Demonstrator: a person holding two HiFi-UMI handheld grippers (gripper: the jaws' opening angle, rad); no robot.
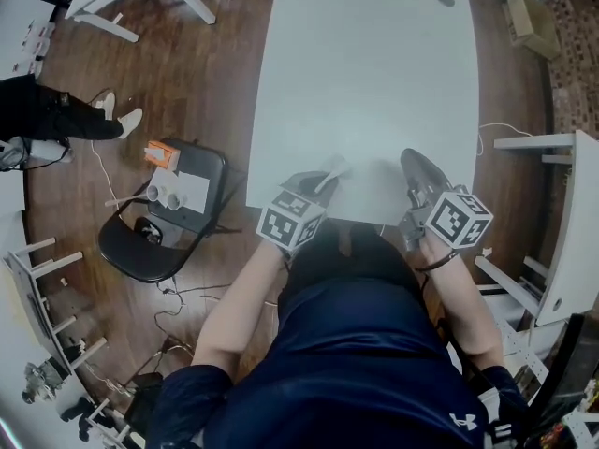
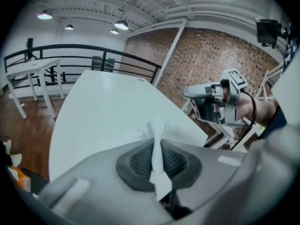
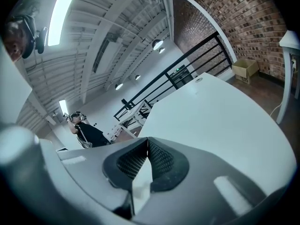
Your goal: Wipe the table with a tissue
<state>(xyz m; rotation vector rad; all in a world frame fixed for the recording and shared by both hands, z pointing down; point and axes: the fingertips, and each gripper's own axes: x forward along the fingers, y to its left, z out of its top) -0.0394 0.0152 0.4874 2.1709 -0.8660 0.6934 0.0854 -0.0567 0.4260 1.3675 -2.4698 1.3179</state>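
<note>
1. The head view looks down on the white table point(image 1: 374, 82) with both grippers at its near edge. The left gripper point(image 1: 323, 181) is over the near-left part and the right gripper point(image 1: 417, 164) is a little to its right, the two near each other but apart.
2. In that view the tissue point(image 1: 333, 173) is only a pale strip at the left jaw tips, hard to separate from the white tabletop.
3. The left gripper view makes it plain. The left gripper point(image 2: 157, 146) has its jaws clamped on the tissue point(image 2: 156, 137), a twisted white strip pinched between the ribbed pads, with its bunched end poking out past the tips over the table point(image 2: 103, 107). Whether that end touches the surface cannot be told.
4. The same view also shows the right gripper point(image 2: 212, 102) from the side, beyond the table's edge line, against a brick wall point(image 2: 220, 46).
5. The right gripper view shows the right gripper point(image 3: 147, 145) with its jaws drawn together at the tips and nothing between them, only bare table point(image 3: 220, 121) ahead.
6. Only this view shows a distant person point(image 3: 87, 131) in black, a black railing point(image 3: 187, 67) and a cardboard box point(image 3: 246, 69) on the floor.
7. Only the head view shows the black chair point(image 1: 159, 227) left of the table, carrying an orange box point(image 1: 162, 155).
</note>
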